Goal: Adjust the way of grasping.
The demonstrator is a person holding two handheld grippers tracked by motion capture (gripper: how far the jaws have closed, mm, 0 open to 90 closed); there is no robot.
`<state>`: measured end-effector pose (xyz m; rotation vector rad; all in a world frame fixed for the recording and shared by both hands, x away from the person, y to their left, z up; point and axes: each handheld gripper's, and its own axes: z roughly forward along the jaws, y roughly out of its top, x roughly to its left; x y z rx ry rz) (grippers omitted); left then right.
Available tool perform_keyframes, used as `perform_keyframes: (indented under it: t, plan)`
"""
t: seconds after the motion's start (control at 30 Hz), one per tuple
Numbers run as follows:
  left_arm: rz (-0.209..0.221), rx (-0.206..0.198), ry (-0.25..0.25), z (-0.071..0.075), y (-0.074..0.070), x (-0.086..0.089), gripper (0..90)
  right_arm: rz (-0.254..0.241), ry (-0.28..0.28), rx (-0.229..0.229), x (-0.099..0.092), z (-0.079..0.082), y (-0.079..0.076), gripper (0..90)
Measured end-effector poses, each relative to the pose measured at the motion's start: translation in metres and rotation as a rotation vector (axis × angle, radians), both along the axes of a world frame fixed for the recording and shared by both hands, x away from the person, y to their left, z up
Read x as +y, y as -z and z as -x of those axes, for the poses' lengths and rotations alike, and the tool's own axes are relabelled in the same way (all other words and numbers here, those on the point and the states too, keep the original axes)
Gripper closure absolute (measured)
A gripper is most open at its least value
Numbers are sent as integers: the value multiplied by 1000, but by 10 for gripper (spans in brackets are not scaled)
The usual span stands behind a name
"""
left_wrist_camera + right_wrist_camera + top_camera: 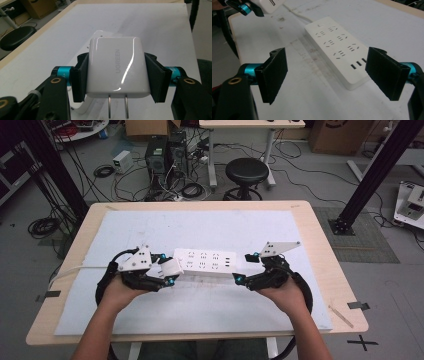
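Jaws of the left gripper (117,75) are clamped on the two side faces of a white charger (117,67), which is seen at the centre of the left gripper view with its broad lettered face toward the camera and its two metal prongs (117,106) pointing toward the bottom of the frame. With the flat sides taken between the pads, the body is judged to be kept from twisting, and the prongs are left free of the pads, presumably so that they can be presented to a socket. In the high view the charger (171,267) is held at centre left of the frame, just beside the left end of a white power strip (205,260); whether the two touch cannot be told. The strip lies flat on a white mat (200,227) at the middle of the frame with its socket face upward, and a white cord (80,269) runs from that end toward the left edge. Jaws of the right gripper (329,75) are apart and hold nothing; in the right gripper view the near end of the strip (339,48) sits between and beyond the pads. This placement is judged to allow the strip to be steadied during insertion. The mat covers a wooden table (320,235).
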<state>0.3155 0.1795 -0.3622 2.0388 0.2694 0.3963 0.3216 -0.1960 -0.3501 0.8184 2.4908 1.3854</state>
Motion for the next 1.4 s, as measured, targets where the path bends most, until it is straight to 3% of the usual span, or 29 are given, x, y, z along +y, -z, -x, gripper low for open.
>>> perform_keyframes:
  t: [0.13,0.37,0.63,0.73,1.1,1.3,1.4]
  plan:
    - [-14,-33,32,7,4,-14,424,-8,-31,44,11,2,6,183]
    - [-40,-120,71,19,10,-39,424,-71,-71,124,24,5,16,183]
    - [-73,-246,108,33,17,-64,424,-215,-117,251,28,7,27,183]
    - [-86,-273,111,36,19,-71,424,-247,-132,270,28,8,31,183]
    - [-101,-330,132,45,25,-87,424,-348,-155,363,35,8,43,184]
    - [-103,-357,137,48,24,-90,425,-372,-166,420,47,6,54,188]
    - [-108,-366,144,49,24,-91,425,-391,-184,432,51,4,58,266]
